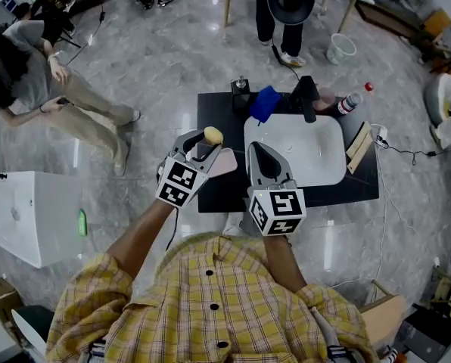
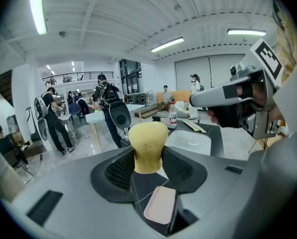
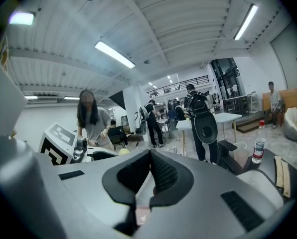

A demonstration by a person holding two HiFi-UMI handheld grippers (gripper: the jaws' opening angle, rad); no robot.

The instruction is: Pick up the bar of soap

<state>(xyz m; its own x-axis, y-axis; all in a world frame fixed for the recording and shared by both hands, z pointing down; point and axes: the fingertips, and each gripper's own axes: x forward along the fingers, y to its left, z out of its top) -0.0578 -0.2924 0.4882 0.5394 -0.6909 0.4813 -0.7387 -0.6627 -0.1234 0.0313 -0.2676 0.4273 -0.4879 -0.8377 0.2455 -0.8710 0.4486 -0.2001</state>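
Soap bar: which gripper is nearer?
Left. The left gripper is clamped on the yellow soap bar, above the pink dish. The right gripper, shut and empty, hangs to the soap's right, over the white basin's left edge.

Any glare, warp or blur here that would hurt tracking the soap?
Head view: ceiling lights mirror as bright spots on the glossy floor, the edges bend, and the bar of soap is small but sharp. Left gripper view: strong fisheye, the ceiling tube is blown out, the soap is evenly lit and in focus. Right gripper view: same warp, dark corners.
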